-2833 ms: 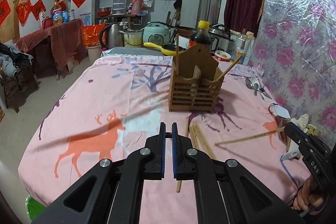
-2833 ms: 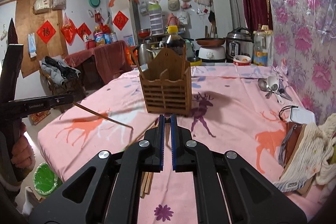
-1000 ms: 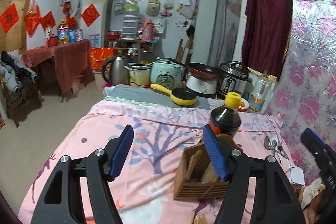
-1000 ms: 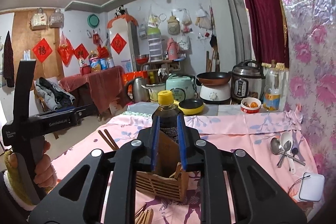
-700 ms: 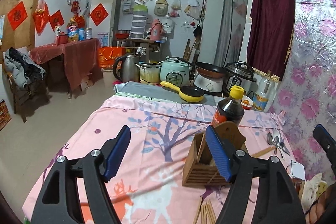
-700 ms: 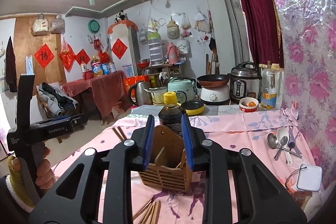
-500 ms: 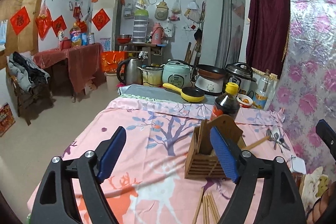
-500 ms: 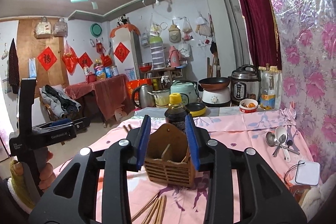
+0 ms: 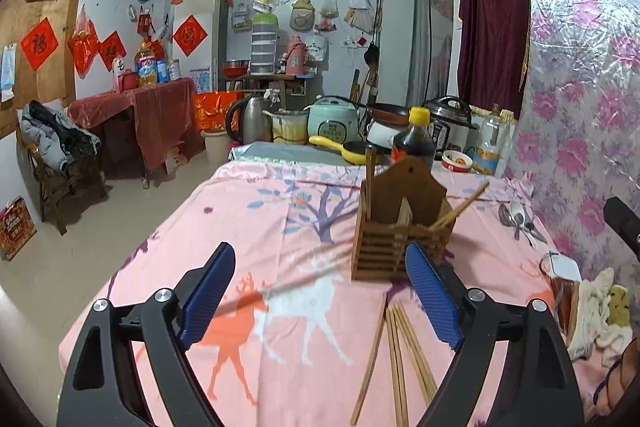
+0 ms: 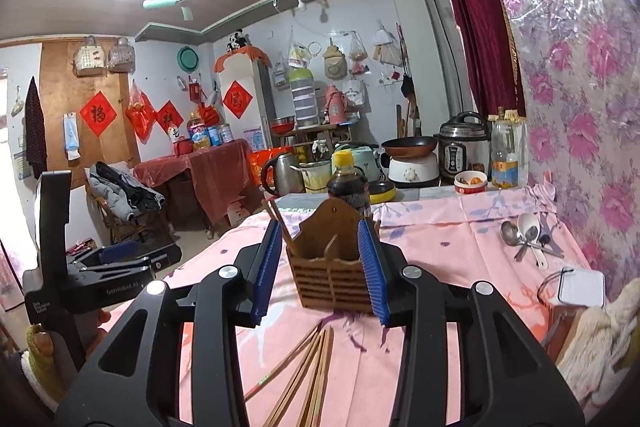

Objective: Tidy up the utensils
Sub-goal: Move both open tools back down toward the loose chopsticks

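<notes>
Chopsticks (image 9: 394,351) lie loose below both wide-open, empty claws (image 9: 316,293) (image 10: 322,269).

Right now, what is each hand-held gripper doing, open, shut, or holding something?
Left hand-held gripper: open wide, holding nothing.
Right hand-held gripper: open, holding nothing; the wooden utensil holder shows between its fingers, farther back on the table.
</notes>
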Action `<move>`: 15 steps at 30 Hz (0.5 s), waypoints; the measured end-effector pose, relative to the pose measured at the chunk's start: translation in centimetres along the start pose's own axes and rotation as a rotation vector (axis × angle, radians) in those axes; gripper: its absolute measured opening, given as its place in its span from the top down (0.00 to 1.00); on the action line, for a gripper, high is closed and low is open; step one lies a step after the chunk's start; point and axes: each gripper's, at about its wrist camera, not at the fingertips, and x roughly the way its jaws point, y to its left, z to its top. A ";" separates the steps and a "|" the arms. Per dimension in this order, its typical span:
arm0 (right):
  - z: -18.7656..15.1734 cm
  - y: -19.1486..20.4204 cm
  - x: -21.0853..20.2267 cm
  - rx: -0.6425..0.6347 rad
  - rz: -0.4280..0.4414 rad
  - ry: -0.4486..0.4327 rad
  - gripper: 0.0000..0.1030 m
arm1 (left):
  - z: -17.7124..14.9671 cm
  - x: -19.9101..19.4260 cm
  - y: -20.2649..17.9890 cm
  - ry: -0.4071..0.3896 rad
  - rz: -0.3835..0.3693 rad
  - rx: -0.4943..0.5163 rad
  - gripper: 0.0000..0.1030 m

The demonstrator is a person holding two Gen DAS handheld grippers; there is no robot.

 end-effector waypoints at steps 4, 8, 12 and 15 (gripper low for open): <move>-1.6 -0.2 -0.8 0.011 0.000 0.025 0.53 | -2.2 -0.1 0.6 0.035 -0.001 -0.019 0.16; -3.9 -0.1 -0.9 -0.007 -0.012 0.070 0.51 | -5.2 0.7 1.1 0.093 0.010 -0.032 0.16; -6.8 -0.1 -0.3 -0.026 -0.029 0.137 0.51 | -8.1 1.9 1.9 0.164 0.010 -0.052 0.16; -8.9 -0.3 0.5 -0.020 -0.036 0.197 0.51 | -10.3 3.0 2.6 0.222 0.011 -0.067 0.16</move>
